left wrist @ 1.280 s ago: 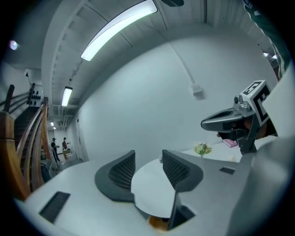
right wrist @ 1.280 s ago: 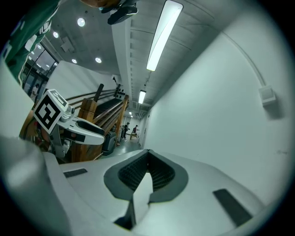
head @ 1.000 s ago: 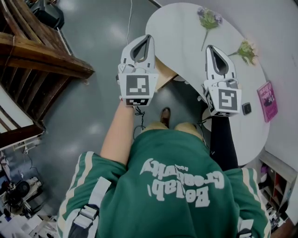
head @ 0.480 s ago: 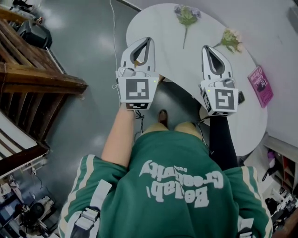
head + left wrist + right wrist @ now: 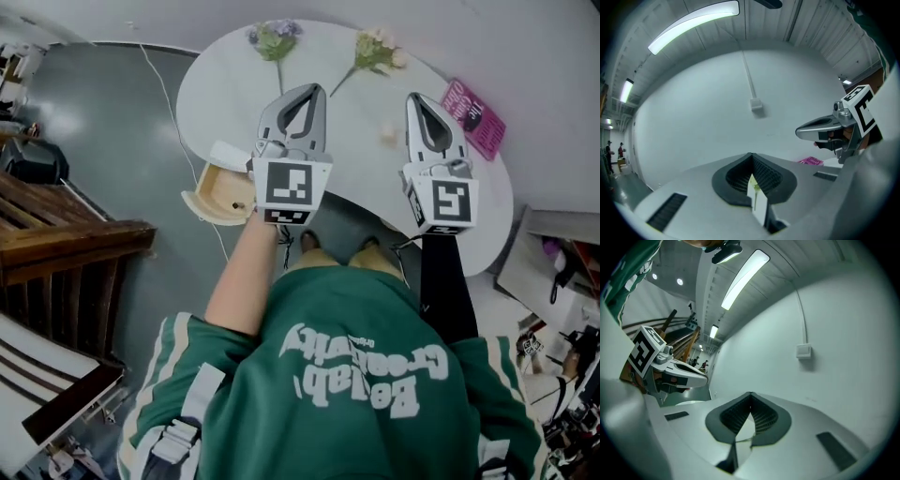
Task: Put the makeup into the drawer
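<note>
A white oval table (image 5: 225,89) lies ahead of me. At its left edge a pale wooden drawer (image 5: 220,199) stands pulled open. A small pale object (image 5: 387,133), perhaps the makeup, lies on the tabletop between my grippers. My left gripper (image 5: 317,87) is held level above the table's near part, shut, with nothing between its jaws (image 5: 751,153). My right gripper (image 5: 415,96) hovers beside it to the right, also shut and empty (image 5: 750,393). Both gripper views look at a bare white wall, so the table and drawer are hidden in them.
Two flower stems (image 5: 274,39) (image 5: 375,52) lie at the table's far side, and a pink book (image 5: 473,105) rests at its right end. Dark wooden furniture (image 5: 75,244) stands to the left, and a shelf (image 5: 562,272) to the right. A cable (image 5: 164,84) runs along the floor.
My view has swung round, so the table moved left and the open drawer came into sight. Both grippers now hang over the tabletop, still shut.
</note>
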Available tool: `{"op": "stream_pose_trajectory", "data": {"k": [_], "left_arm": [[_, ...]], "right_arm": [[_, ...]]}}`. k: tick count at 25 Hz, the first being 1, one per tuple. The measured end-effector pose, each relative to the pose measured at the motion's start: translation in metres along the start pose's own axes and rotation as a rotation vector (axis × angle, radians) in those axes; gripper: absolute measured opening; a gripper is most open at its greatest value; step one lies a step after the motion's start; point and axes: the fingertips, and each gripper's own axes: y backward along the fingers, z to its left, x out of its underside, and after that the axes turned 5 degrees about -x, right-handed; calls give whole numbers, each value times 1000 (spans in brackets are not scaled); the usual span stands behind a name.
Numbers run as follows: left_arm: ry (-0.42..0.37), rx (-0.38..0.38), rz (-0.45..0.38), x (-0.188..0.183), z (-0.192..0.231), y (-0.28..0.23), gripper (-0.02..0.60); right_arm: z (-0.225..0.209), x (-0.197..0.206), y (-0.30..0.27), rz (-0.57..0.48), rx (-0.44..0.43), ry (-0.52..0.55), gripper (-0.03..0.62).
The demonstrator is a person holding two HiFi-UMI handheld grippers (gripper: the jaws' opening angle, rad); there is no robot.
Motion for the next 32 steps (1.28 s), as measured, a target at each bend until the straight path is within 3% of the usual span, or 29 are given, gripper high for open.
{"op": "stream_pose_trajectory", "data": {"k": [6, 13, 18, 20, 25, 32], "left_arm": [[-8, 125, -2, -13, -80, -38, 15], [-46, 162, 44, 5, -122, -62, 15], [-35, 258, 242, 85, -161, -83, 43], [-30, 287, 336, 121, -177, -90, 201], [-29, 325, 520, 200, -206, -108, 212], [-23, 315, 709, 271, -226, -118, 235]], "right_arm": [[-70, 16, 49, 17, 125, -32, 9], [-102, 36, 71, 39, 158, -49, 9], [-113, 58, 87, 78, 169, -70, 9], [-119, 67, 94, 97, 176, -79, 9], [-136, 88, 105, 122, 175, -76, 9], [-165, 109, 130, 155, 215, -90, 9]]}}
